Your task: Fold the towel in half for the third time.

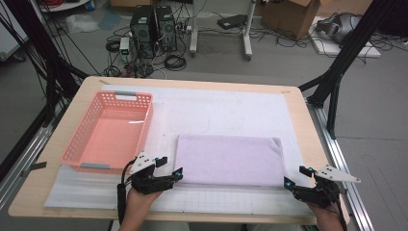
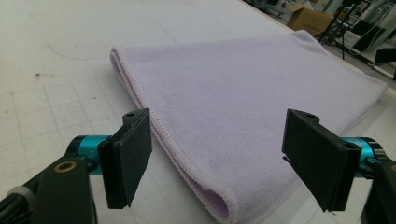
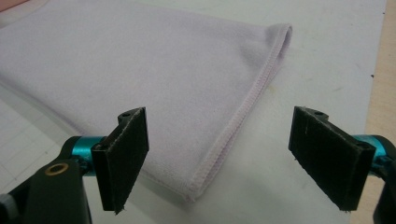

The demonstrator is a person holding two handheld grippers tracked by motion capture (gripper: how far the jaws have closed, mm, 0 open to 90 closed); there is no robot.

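A folded lilac towel (image 1: pixel 228 160) lies flat on the white mat in the middle of the table. My left gripper (image 1: pixel 171 167) stands open at the towel's near left corner, and the left gripper view has that corner (image 2: pixel 219 205) between and just beyond the jaws. My right gripper (image 1: pixel 297 175) is open at the near right corner; in the right gripper view the towel's stitched edge (image 3: pixel 233 130) runs between the jaws. Neither gripper holds anything.
A pink plastic basket (image 1: pixel 77 144) sits empty on the left side of the table, just behind my left gripper. The white gridded mat (image 1: pixel 231 108) covers most of the wooden table (image 1: pixel 298 110). Black frame struts stand beside both table edges.
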